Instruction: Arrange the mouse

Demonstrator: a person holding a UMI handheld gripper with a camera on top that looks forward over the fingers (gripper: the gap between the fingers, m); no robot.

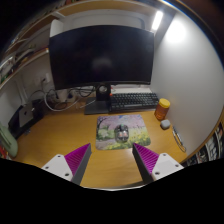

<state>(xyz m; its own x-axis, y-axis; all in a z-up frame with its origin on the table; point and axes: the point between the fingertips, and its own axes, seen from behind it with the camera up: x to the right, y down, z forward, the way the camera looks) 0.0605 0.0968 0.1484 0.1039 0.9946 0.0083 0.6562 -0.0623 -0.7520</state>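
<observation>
Two gripper [112,160] fingers reach forward over a wooden desk [50,135], each with a purple pad [77,160] on its inner face; they stand well apart with nothing between them but bare desk. Just ahead of the fingertips lies a mouse mat [121,131] printed with a colourful picture (the design is too small to make out). A small dark shape sits on the mat, which may be the mouse [124,134], though I cannot tell for certain. It lies beyond the fingers and clear of them.

Behind the mat a dark keyboard [133,100] runs along the desk, and behind that a large black monitor [102,54] stands on its base, its screen dark. To the right of the keyboard stands an orange bottle [162,108] with a light cap, upright. Near it, closer to the desk's right edge, sits a small pale object [166,124] that I cannot identify. On the left side of the desk, cables [60,98] trail beside the monitor's foot near some dark equipment. A bright strip light [157,20] glows on the ceiling above the monitor's right side.
</observation>
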